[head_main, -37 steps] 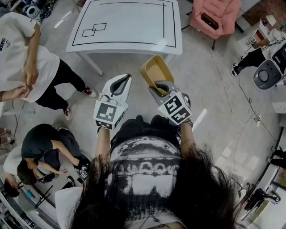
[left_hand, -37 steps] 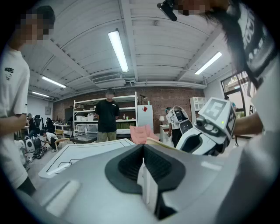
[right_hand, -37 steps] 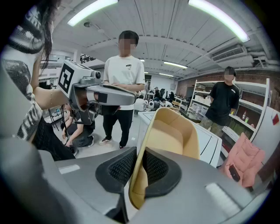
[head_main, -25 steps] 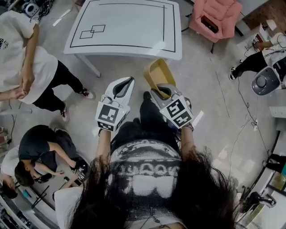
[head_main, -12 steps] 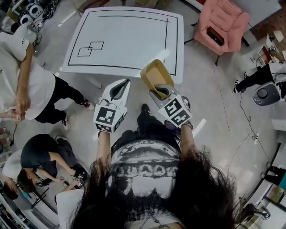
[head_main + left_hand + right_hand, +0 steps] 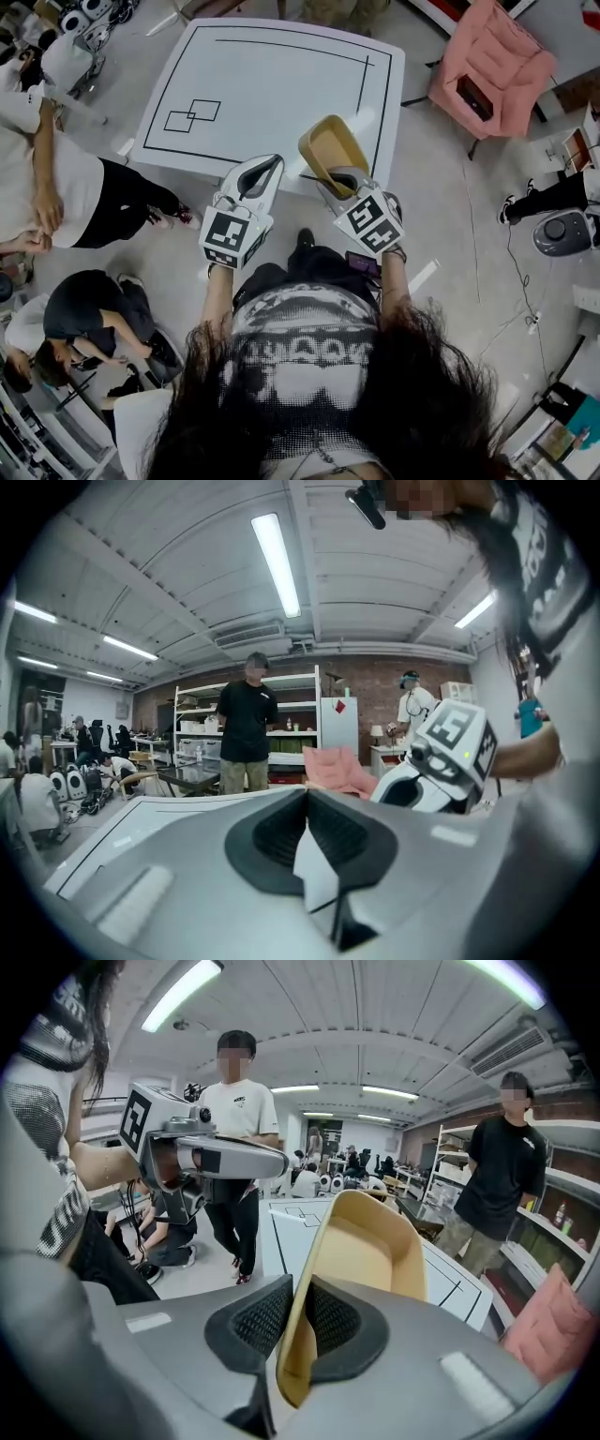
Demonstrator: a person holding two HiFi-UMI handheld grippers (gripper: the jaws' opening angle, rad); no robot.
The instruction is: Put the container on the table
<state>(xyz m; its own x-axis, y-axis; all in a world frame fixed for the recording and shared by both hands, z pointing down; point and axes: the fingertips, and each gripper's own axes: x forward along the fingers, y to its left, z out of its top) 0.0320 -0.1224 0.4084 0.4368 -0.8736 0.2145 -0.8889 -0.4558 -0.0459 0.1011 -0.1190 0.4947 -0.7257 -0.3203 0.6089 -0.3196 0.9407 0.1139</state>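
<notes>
R hand-held gripper [image 6: 295, 1309]: jaws partway closed, pads clamped on the wall of a tan container [image 6: 367, 1249], one pad inside, one outside. Container empty, tipped up on edge, held in the air over the near edge of the white counter [image 6: 262, 56]; not resting on it. L hand-held gripper [image 6: 307, 810]: jaws together, nothing btwn them, just beside the R one at the counter's near edge. Countertop has a black outline w/ two overlapping squares [image 6: 192, 115] near one corner.
</notes>
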